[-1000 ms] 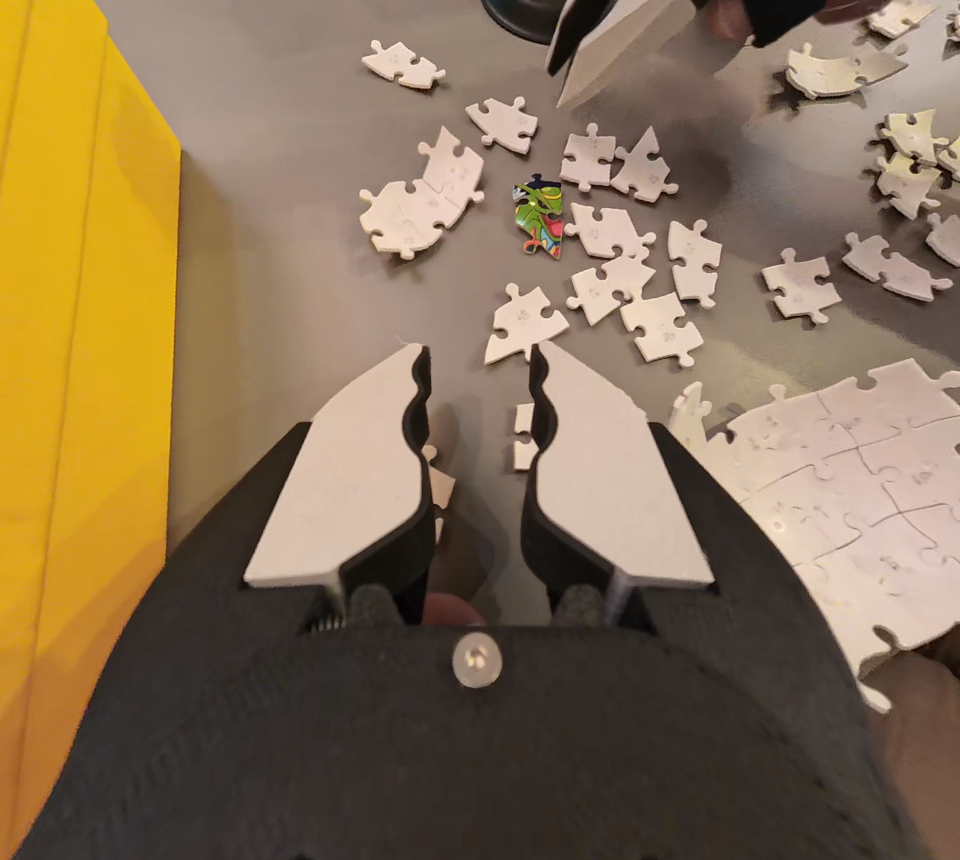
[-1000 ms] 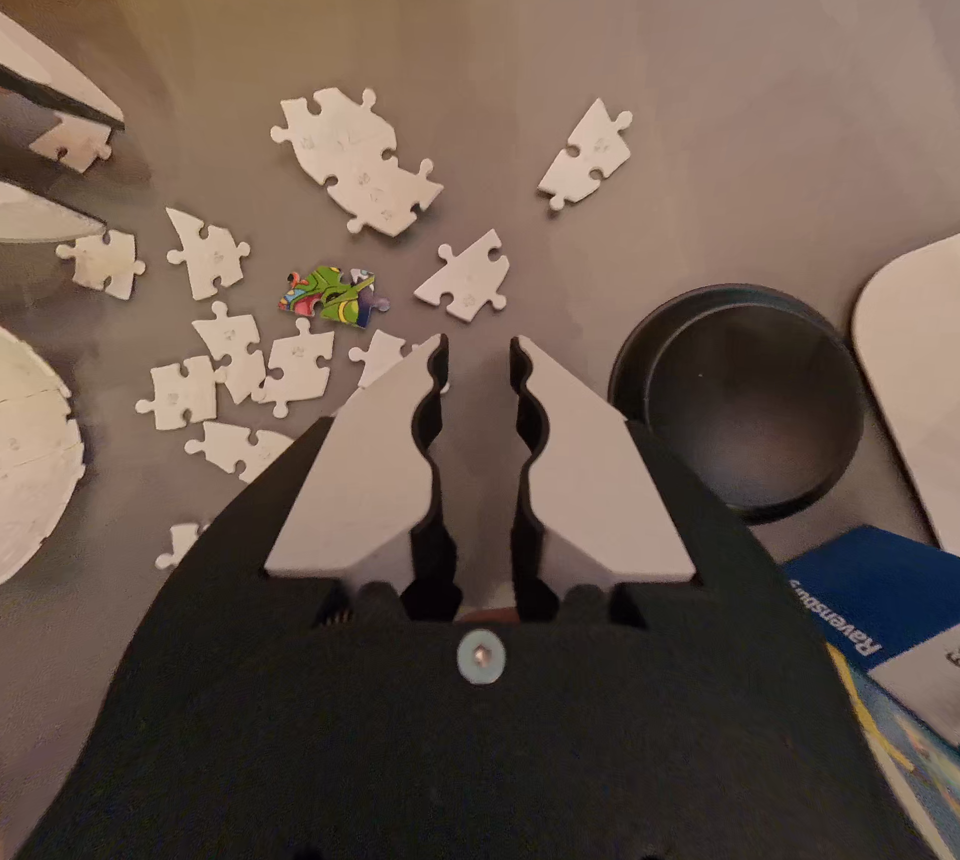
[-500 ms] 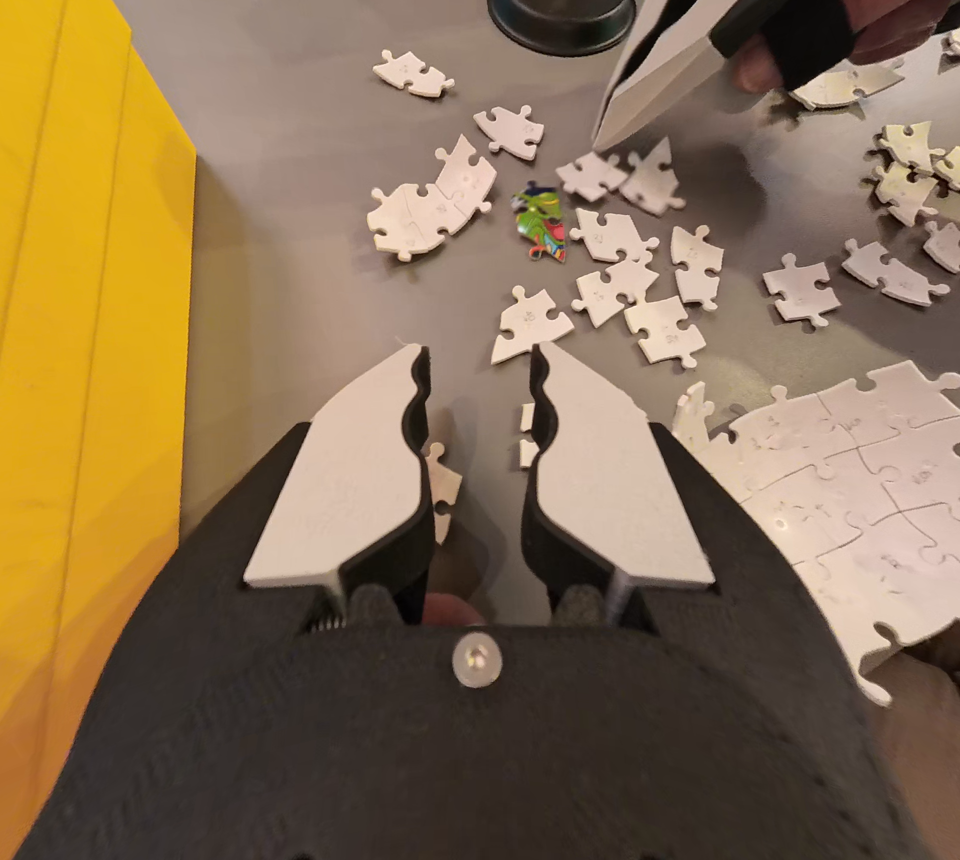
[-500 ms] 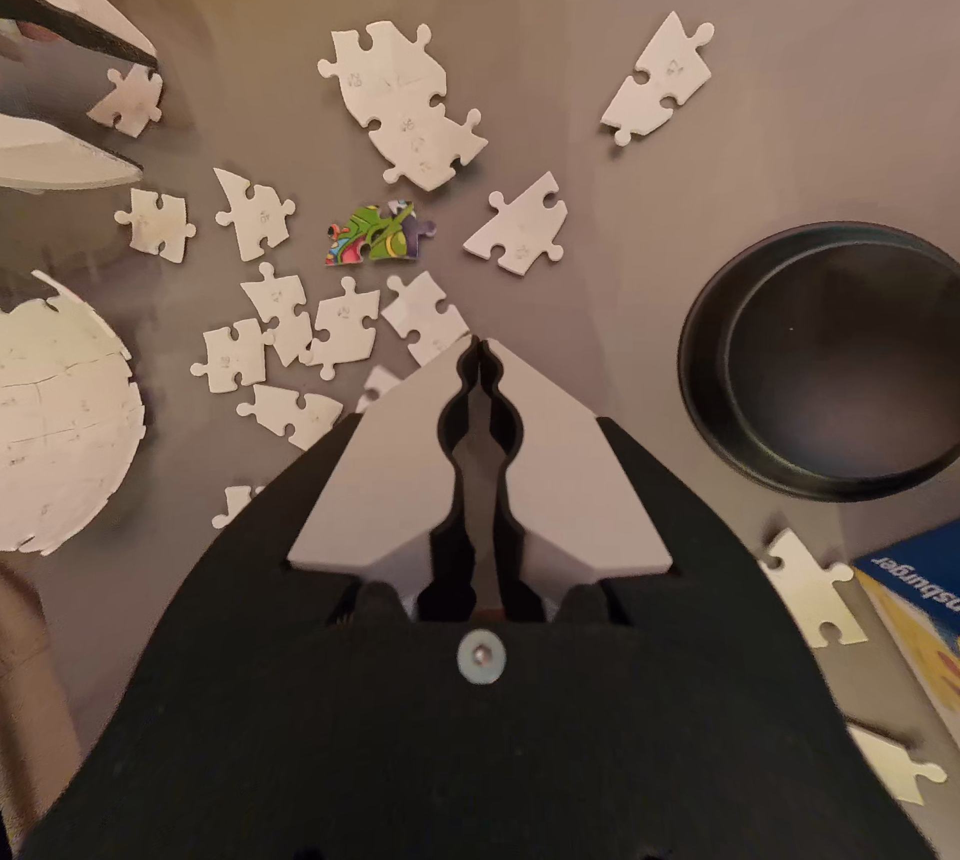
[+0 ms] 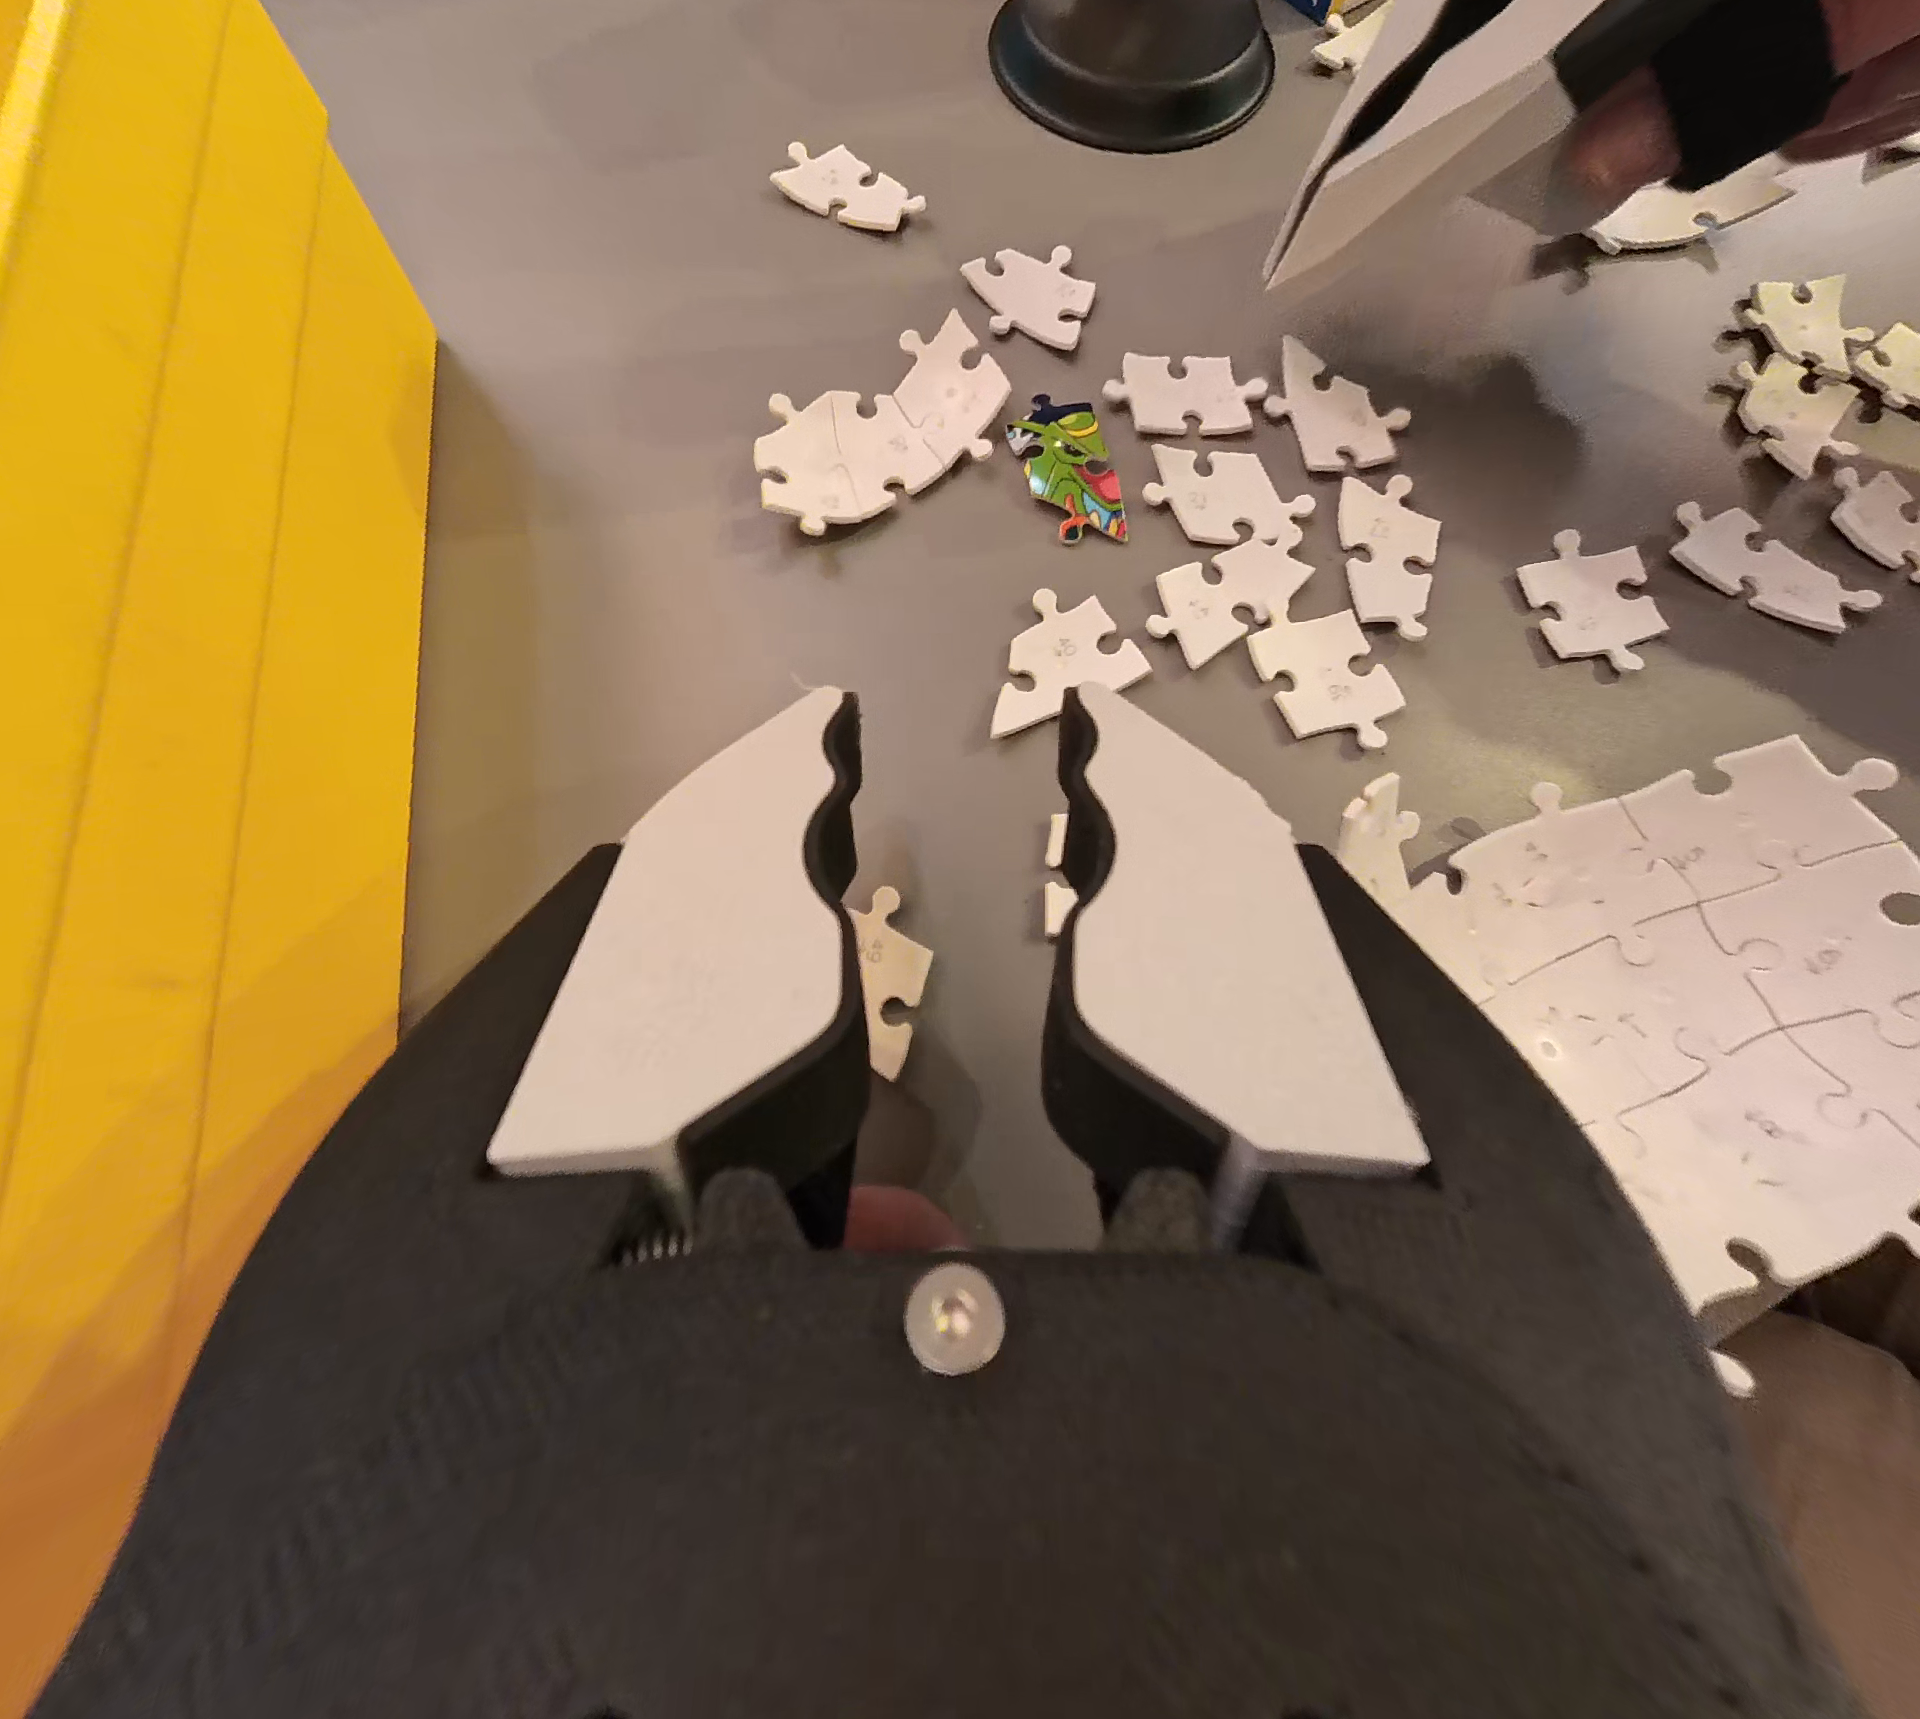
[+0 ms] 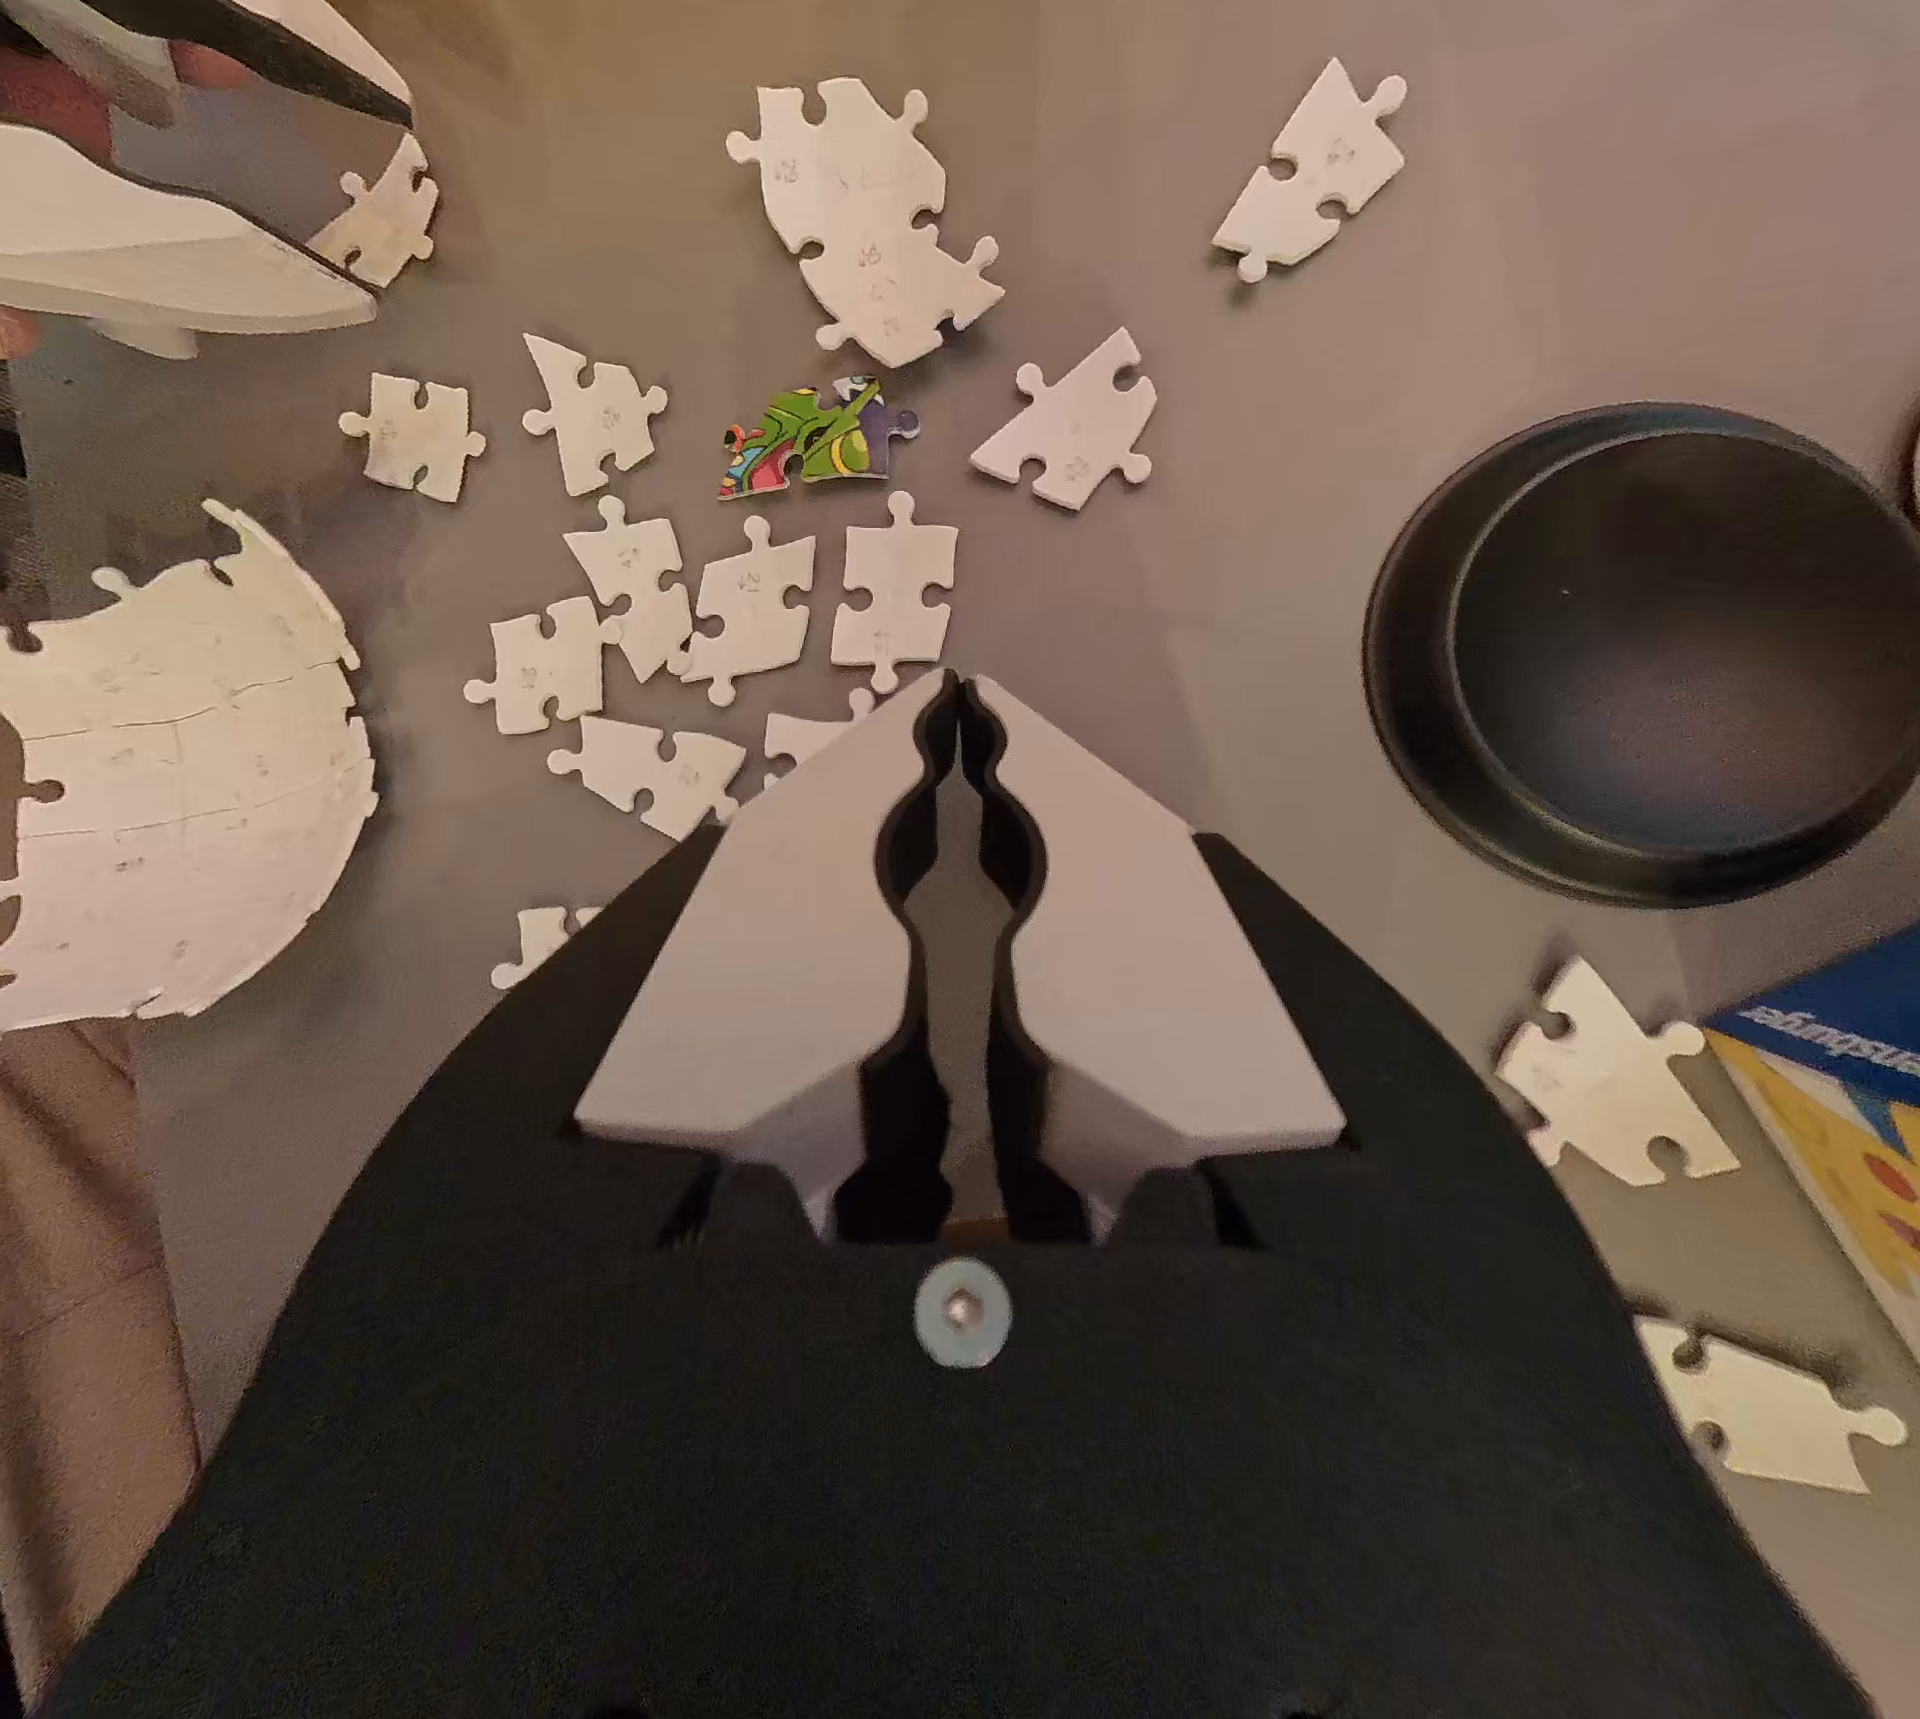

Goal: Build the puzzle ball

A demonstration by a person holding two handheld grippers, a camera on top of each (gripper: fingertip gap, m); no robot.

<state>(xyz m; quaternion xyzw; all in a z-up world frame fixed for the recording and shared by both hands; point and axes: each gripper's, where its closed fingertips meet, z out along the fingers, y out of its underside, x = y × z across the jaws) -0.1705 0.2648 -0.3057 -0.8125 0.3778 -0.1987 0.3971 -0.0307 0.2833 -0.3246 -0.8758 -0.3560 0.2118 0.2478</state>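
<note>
Puzzle pieces [image 5: 1221, 495] lie loose; left fingers [image 5: 769, 848] apart, right fingers [image 6: 1091, 848] closed.

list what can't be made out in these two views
- Assembled ball section: cut off by the right edge in the left wrist view, by the left edge in the right wrist view; its full extent is unknown.
- Two loose pieces under the left gripper: its fingers cover most of them.
- Pieces beneath the right gripper: partly covered by it.
- Puzzle box: cut by the frame edge.
- Numbers on piece backs: too small.
</note>
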